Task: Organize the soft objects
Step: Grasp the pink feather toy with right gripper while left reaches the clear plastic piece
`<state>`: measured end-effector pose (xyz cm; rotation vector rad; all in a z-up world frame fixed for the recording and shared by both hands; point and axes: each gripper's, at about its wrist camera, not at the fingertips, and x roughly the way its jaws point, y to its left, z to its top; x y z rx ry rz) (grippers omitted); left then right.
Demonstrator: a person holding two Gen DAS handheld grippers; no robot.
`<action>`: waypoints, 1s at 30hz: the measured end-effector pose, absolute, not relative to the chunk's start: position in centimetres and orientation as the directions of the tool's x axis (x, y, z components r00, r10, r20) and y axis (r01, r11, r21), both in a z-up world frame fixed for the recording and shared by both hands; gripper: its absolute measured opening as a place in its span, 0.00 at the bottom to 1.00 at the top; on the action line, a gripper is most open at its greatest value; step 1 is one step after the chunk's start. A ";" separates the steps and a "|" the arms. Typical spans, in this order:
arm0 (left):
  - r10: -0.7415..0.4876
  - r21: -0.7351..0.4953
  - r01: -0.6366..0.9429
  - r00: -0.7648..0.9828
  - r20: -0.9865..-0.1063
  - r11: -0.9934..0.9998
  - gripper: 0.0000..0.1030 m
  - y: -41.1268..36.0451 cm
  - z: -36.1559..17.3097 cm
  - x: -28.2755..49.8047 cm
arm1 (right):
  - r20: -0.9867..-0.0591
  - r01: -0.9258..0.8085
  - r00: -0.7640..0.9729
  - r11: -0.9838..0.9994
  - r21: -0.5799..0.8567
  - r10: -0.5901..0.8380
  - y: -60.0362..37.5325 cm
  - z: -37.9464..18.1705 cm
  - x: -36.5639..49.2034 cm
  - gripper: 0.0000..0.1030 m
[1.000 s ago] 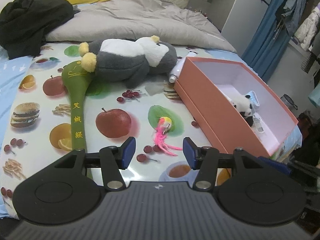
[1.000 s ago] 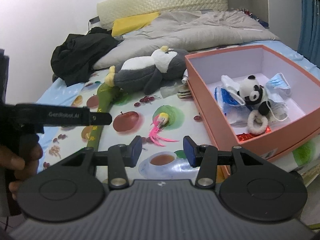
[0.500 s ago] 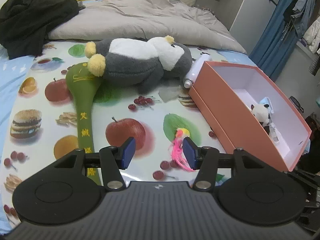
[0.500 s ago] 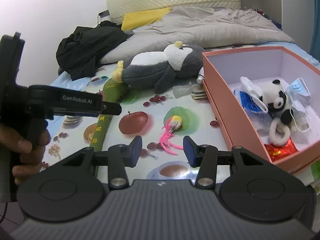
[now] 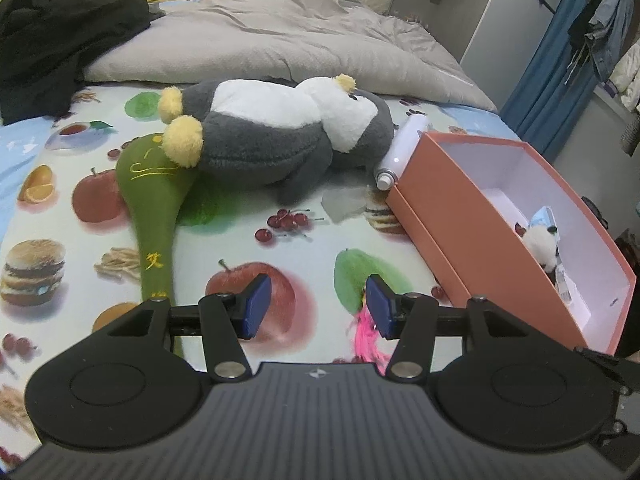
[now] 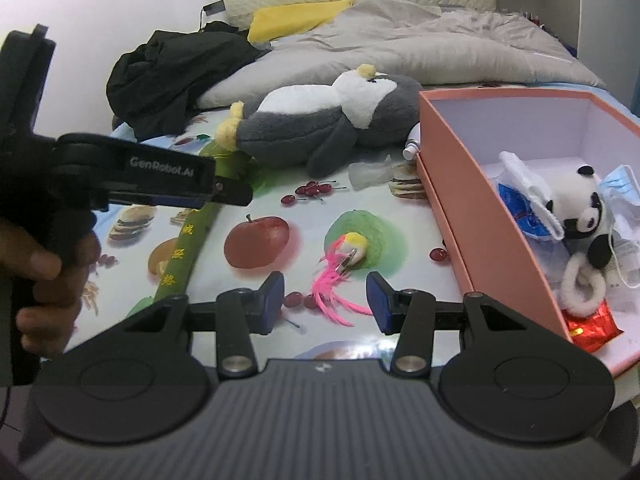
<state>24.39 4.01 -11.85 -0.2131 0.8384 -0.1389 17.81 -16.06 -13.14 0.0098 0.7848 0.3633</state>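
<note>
Both tongs are spread and hold nothing. The left tongs (image 5: 316, 306) hover over the fruit-print sheet (image 5: 304, 240) on the bed; the feather toy (image 5: 366, 338) lies just under and behind the right fingertip (image 5: 378, 306), partly hidden by it. The right tongs (image 6: 325, 300) hover over the same sheet, with the feather toy (image 6: 340, 276) lying just ahead of and between their fingertips, its yellow head pointing away and its pink feathers trailing toward the tongs. Farther ahead of both tongs lies the penguin plush (image 5: 280, 136) on its side, its yellow feet touching the head of a green mallet (image 5: 154, 208), whose handle runs back toward the left side of the left tongs. To the right of both tongs stands the open orange box (image 6: 472, 224), which holds a panda plush (image 6: 580, 208), face masks (image 6: 622, 196), a white ring (image 6: 580, 288) and a red foil wrapper (image 6: 592, 322). A white bottle (image 5: 400, 148) lies between penguin and box. In the right wrist view, the left tongs' body and the hand (image 6: 44, 264) gripping it appear at the left.
</note>
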 end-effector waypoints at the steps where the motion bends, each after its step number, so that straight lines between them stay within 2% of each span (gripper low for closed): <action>1: -0.208 -0.244 0.039 0.662 -0.720 0.969 0.57 4.1 -12.1 24.9 | -0.690 -0.319 0.648 0.937 0.140 0.324 -16.0 -13.3 18.1 0.48; 2: -0.210 -0.246 0.040 0.662 -0.719 0.969 0.57 4.1 -12.4 25.4 | -0.693 -0.320 0.645 0.937 0.138 0.322 -15.9 -13.6 18.5 0.56; 4: -0.216 -0.255 0.040 0.663 -0.717 0.966 0.57 4.2 -13.1 26.5 | -0.692 -0.319 0.647 0.938 0.137 0.321 -15.7 -14.1 19.1 0.64; 10: -0.260 -0.301 0.051 0.652 -0.713 0.952 0.57 4.1 -16.6 29.8 | -0.712 -0.311 0.636 0.943 0.117 0.298 -15.0 -16.6 21.7 0.64; 21: -0.266 -0.227 0.145 0.653 -0.709 0.963 0.57 3.0 -19.9 36.2 | -0.721 -0.297 0.628 0.946 0.128 0.294 -14.2 -20.8 26.2 0.63; 26: -0.273 -0.162 0.227 0.640 -0.719 0.960 0.57 1.3 -20.4 38.1 | -0.713 -0.301 0.625 0.941 0.154 0.317 -14.0 -21.4 27.2 0.53; 27: -0.273 -0.153 0.238 0.638 -0.720 0.959 0.57 1.0 -20.5 38.4 | -0.714 -0.301 0.625 0.942 0.152 0.315 -13.9 -21.5 27.3 0.48; 28: -0.275 -0.147 0.248 0.637 -0.720 0.958 0.57 0.7 -20.6 38.8 | -0.715 -0.298 0.626 0.943 0.148 0.310 -13.9 -21.6 27.5 0.38; 30: -0.277 -0.154 0.243 0.632 -0.724 0.958 0.57 0.3 -20.8 39.6 | -0.721 -0.291 0.621 0.945 0.151 0.307 -14.0 -21.9 27.7 0.34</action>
